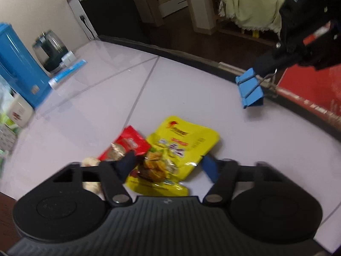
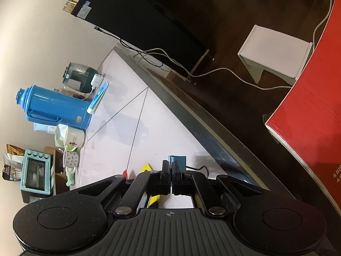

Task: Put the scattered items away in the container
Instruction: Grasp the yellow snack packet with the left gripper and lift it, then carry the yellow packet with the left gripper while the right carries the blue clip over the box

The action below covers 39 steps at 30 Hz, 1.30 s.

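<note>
Two snack packets (image 1: 177, 149), one binder clip (image 1: 250, 90)

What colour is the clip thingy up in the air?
Blue, with silver wire handles. The clip shows best in the left wrist view.

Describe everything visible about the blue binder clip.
The blue binder clip is folded metal with silver wire handles. The shut right gripper pinches one handle, holding the clip in the air above the white table near its dark edge, mouth tilted down. Nothing else touches it.
</note>
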### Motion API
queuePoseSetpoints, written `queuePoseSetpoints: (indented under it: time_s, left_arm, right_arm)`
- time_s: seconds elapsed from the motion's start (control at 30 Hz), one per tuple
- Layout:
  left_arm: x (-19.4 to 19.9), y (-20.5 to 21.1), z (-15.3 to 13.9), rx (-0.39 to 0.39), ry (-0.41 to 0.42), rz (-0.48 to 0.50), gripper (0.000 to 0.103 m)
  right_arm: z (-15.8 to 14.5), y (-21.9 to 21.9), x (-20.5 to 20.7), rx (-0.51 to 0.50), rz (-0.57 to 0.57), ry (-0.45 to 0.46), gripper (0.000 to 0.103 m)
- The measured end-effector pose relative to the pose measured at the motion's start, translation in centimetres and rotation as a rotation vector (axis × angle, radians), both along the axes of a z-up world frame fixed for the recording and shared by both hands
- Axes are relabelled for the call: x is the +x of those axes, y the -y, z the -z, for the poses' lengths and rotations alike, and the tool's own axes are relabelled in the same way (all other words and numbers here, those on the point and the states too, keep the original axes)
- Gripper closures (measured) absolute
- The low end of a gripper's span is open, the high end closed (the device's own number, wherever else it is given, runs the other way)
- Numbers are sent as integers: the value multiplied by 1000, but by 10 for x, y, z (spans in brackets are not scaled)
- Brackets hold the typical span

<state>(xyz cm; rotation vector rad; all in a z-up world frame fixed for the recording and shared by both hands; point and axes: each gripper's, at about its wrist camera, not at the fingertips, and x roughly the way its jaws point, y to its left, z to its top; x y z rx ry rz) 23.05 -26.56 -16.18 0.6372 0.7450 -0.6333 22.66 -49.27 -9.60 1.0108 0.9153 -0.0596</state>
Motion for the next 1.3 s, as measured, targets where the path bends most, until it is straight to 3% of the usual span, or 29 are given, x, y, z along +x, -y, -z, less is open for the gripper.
queuePoseSetpoints:
  time_s: [0.03, 0.07, 0.13, 0.5, 0.97, 1.3]
  left_arm:
    - [-1, -1, 0, 5, 4, 6, 52]
    - [-3, -2, -1, 10, 8, 13, 64]
    - [-6, -4, -2, 19, 15, 25, 65]
    - [-29, -48, -38, -37, -27, -4, 66]
    - [-45, -104, -87, -137, -141, -201, 66]
    - [-73, -137, -128, -199, -89, -290, 66]
  right_arm:
    - [0, 0, 0, 2, -1, 1, 103]
    - [0, 0, 0, 4, -3, 1, 103]
    - [-1, -1, -1, 6, -10, 5, 103]
    - [-12, -12, -8, -1, -68, 33, 103]
    - [-36, -42, -33, -4, -151, 78, 103]
    - [-57, -72, -58, -9, -226, 122, 103]
